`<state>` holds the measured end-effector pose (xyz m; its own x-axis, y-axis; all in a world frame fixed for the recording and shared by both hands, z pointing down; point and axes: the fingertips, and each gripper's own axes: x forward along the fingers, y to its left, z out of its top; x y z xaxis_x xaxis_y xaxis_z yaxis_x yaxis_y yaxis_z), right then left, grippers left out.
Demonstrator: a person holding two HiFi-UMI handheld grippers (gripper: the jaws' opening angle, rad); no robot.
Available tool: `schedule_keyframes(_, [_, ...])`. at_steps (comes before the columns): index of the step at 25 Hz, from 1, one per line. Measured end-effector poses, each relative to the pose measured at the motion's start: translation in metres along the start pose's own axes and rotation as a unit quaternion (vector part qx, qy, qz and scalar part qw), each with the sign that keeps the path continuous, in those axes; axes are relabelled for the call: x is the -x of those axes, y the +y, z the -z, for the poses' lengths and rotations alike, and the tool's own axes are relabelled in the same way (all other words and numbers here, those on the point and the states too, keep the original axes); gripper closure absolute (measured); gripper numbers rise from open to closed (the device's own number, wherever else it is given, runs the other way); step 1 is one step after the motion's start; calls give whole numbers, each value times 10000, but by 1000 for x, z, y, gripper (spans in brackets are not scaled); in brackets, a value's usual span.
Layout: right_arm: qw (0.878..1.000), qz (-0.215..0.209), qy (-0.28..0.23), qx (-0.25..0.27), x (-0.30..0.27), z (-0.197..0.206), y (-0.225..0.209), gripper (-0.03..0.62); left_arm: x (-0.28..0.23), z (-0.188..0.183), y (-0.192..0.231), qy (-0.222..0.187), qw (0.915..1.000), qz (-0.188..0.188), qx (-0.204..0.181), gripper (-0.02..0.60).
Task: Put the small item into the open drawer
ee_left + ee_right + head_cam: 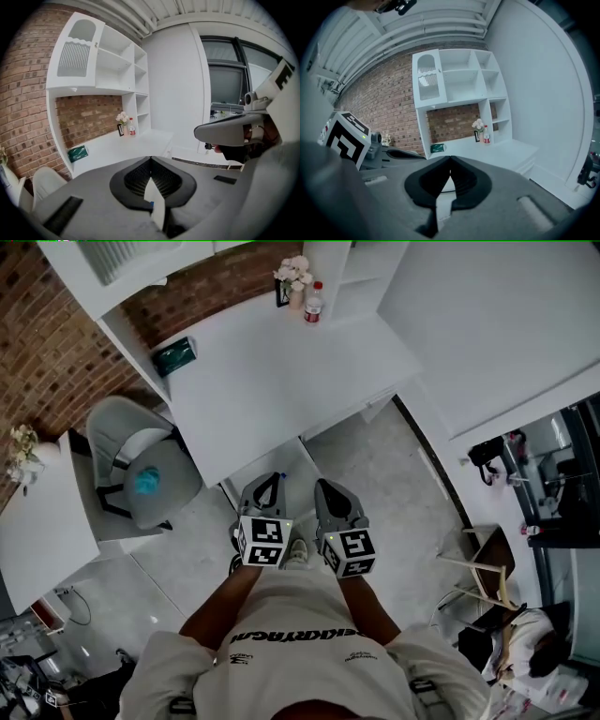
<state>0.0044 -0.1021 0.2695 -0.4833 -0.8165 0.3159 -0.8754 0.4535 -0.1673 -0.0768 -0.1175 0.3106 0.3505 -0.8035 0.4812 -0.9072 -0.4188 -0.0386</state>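
– left gripper (pixel 269 480): jaws pressed together, tips meeting, nothing pinched. only a pale sliver shows through the slot behind the tips, and i cannot call it an object.
– and the right gripper (pixel 324 486)?
– same finding: jaws closed on each other, empty. both are held side by side in front of the person, off the near edge of the white desk (pixel 281 390), touching nothing.
– location of the small item?
– not identified. on the desk i note a green pack (pixel 175 355) at the far left, and a bottle (pixel 313 304) beside flowers (pixel 292 273) at the far end. nothing marks any of them out as the item.
– the drawer?
– a drawer front (pixel 378 407) appears to jut slightly under the desk's right edge. its inside is hidden in every view.
– step in hand?
– undecided, in my judgement. empty, closed grippers away from the desk fit an approach to fetch the item. they fit equally a withdrawal with the item lying in the drawer.
– next move?
– it calls for a sight line into the drawer, which settles the matter either way.
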Motion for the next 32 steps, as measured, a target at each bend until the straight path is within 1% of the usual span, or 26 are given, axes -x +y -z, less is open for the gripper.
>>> schedule_keyframes(4, [9999,-25,-150,44,11,-14,7,600,21,-16,-4,-223,9997,-39,27,584])
schedule_keyframes(10, [9994,-39,-314,115,19,-33,12,600,42,-34,-9,-452,9989,-77,-112,583])
schedule_keyframes(14, [9991,-54,-388,164,23,-42,17,600,51,-40,-8,-521,9985,-112,-100,584])
schedule_keyframes(20, [9984,-57,-508,228,27,-50,19,600,55,-44,-11,-575,9983,-70,-94,584])
schedule_keyframes(25, [9980,-67,-580,244,26,-55,21,600,59,-46,-5,-628,9979,-133,-79,584])
schedule_keyframes(32, [9977,-63,-623,274,30,-58,19,600,63,-51,-9,-692,9974,-189,-73,584])
